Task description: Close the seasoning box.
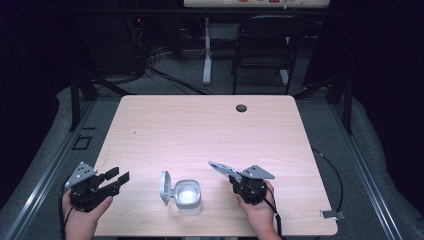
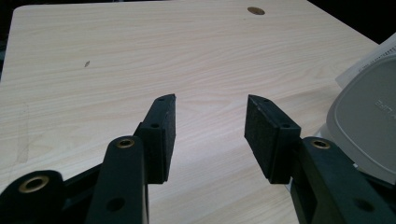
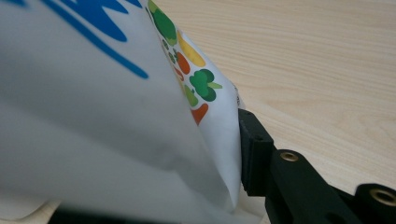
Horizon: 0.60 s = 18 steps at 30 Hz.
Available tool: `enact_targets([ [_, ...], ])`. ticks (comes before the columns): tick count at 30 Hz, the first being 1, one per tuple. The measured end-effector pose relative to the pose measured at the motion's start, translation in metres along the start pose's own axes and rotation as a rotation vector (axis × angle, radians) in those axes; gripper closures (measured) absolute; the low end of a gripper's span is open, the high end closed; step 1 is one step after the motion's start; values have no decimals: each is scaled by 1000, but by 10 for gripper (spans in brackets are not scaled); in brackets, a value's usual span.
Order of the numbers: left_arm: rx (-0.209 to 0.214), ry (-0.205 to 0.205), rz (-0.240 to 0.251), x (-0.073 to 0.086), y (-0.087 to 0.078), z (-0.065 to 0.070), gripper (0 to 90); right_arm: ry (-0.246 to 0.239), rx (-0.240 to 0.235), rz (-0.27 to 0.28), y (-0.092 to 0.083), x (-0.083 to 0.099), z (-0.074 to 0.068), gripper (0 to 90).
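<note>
Right tool (image 1: 231, 176) clamped on printed pouch (image 1: 219, 166), pouch projecting ahead of jaws, just right of open-lidded container (image 1: 188, 196). Left tool (image 1: 117, 181) open, empty.

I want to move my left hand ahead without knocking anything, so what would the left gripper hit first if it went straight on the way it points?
Probably nothing: ahead of the left gripper, between its open jaws, lies bare table. The open container and its lid sit off to its right side, though depth is hard to judge.
</note>
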<state>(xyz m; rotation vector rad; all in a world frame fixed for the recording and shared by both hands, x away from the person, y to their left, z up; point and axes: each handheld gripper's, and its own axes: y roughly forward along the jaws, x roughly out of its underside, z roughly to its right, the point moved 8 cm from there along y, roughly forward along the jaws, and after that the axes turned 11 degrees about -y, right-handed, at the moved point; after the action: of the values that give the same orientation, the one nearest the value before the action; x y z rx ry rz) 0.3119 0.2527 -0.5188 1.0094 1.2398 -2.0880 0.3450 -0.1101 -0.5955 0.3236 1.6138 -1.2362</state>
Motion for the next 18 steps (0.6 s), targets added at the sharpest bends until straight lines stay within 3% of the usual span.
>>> enact_targets([
  [18, -2, 0, 0, 0, 0, 0, 538, 55, -4, -11, 8, 13, 4, 700],
])
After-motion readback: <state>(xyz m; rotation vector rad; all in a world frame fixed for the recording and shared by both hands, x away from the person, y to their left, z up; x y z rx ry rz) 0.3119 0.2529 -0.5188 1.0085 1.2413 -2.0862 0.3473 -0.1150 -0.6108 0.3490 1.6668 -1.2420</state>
